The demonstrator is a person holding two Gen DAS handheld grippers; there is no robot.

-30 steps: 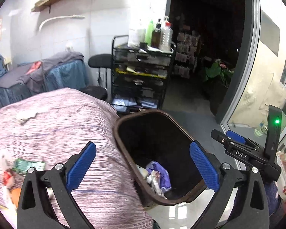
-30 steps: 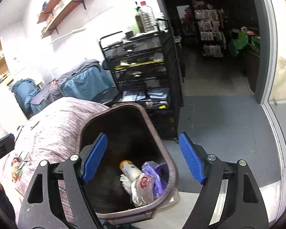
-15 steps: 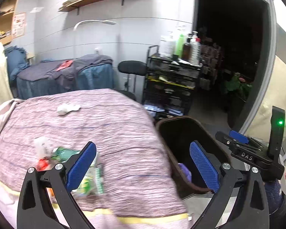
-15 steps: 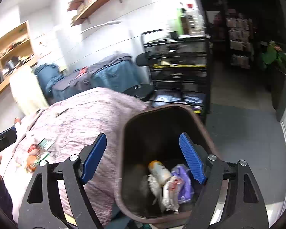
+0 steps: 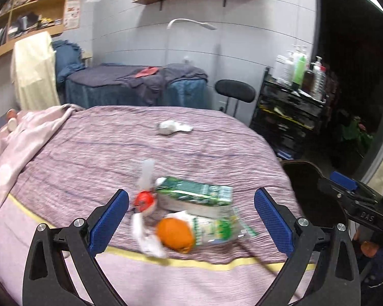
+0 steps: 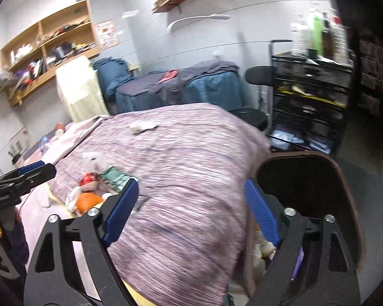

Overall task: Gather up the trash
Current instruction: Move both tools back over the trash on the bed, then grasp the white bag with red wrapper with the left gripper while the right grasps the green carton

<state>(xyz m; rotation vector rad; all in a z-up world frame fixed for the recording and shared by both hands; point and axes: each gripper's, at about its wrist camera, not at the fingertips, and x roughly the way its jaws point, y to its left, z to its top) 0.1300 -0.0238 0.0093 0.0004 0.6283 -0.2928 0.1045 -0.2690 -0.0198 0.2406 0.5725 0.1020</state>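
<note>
A cluster of trash lies low and centre in the left wrist view, on a bed [image 5: 89, 153] with a purple striped cover: a white wrapper with a red patch [image 5: 143, 201], an orange ball [image 5: 175, 233], a green carton [image 5: 192, 195] and a clear green-printed bag [image 5: 217, 228], all touching or overlapping. A crumpled tissue [image 5: 172, 127] sits apart, higher in the frame. The left gripper [image 5: 191, 219] is spread wide and empty, framing the cluster. At the right edge, the dark bin [image 5: 311, 191] stands beside the bed.

The right wrist view shows the same cluster small at lower left [image 6: 89, 191], the bin's brown rim [image 6: 344, 178] at right, and pale trash inside it [image 6: 261, 247], which the left view hides. The right gripper [image 6: 191, 211] is likewise splayed, holding nothing.

Half a second ago the left view had the cluster further left; it has since swung onto it, and the right gripper has swung left off the bin.
</note>
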